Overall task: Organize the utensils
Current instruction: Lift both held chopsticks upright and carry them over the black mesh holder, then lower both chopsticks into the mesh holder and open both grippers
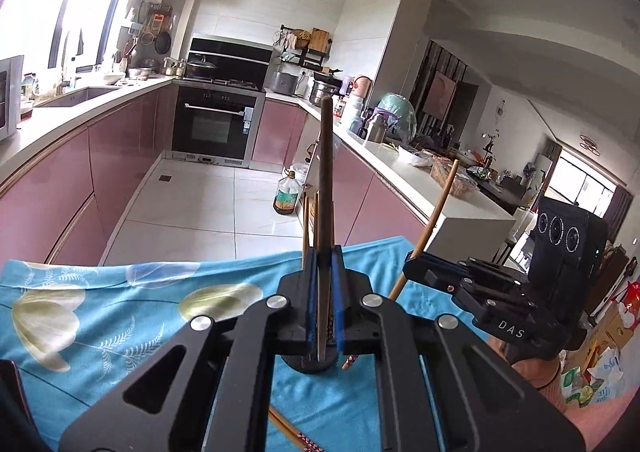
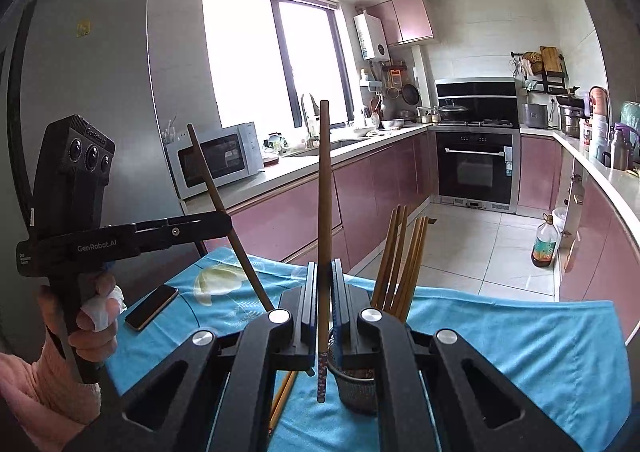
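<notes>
1. The left tool (image 1: 325, 284) is gripping a dark chopstick (image 1: 326, 172), jaws narrowed tight on it and its tip pointing up.
2. The right tool (image 2: 325, 292) is clamping a brown chopstick (image 2: 323, 192) the same way, patterned end hanging below the jaws.
3. A mesh holder (image 2: 356, 388) with several chopsticks (image 2: 400, 264) is standing on the blue-clothed surface (image 2: 520, 352), just under the right tool.
4. Risk: each stick is held at one point, so it may be pivoting or slipping; lowering both together could clash sticks or tip the holder.
5. Loose chopsticks (image 1: 292, 432) are lying near the edge and could roll.
</notes>
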The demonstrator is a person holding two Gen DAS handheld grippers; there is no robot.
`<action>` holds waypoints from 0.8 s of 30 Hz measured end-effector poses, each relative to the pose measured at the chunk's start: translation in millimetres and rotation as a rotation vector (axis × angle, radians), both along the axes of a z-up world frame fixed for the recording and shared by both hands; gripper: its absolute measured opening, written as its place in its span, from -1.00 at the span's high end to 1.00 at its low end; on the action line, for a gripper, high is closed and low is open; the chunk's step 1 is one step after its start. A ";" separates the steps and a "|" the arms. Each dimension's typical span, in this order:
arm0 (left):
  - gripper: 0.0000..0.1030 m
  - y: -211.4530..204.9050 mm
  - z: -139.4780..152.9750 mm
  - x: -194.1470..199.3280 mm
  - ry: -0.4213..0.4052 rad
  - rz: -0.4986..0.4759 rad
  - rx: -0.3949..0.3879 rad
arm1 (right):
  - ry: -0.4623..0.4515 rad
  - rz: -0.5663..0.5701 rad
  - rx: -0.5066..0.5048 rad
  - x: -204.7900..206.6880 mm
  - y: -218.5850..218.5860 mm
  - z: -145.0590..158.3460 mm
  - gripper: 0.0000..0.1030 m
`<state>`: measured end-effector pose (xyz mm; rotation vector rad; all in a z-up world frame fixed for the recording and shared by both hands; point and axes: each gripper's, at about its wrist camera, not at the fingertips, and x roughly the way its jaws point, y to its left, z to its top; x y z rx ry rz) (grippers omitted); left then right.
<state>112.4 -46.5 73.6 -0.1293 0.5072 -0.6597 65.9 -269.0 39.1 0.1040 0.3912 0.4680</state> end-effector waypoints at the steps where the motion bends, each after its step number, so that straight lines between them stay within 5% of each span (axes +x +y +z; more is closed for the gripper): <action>1: 0.86 -2.0 3.1 1.6 -0.006 -0.003 -0.001 | -0.007 -0.004 0.003 1.0 -1.9 2.3 0.89; 10: 0.86 -25.4 15.8 22.7 -0.036 0.000 0.027 | -0.037 -0.044 0.012 14.7 -10.5 11.7 0.89; 24: 0.86 -63.1 -38.9 59.1 0.092 -0.021 0.180 | 0.130 -0.046 -0.034 55.2 -5.5 -35.8 0.89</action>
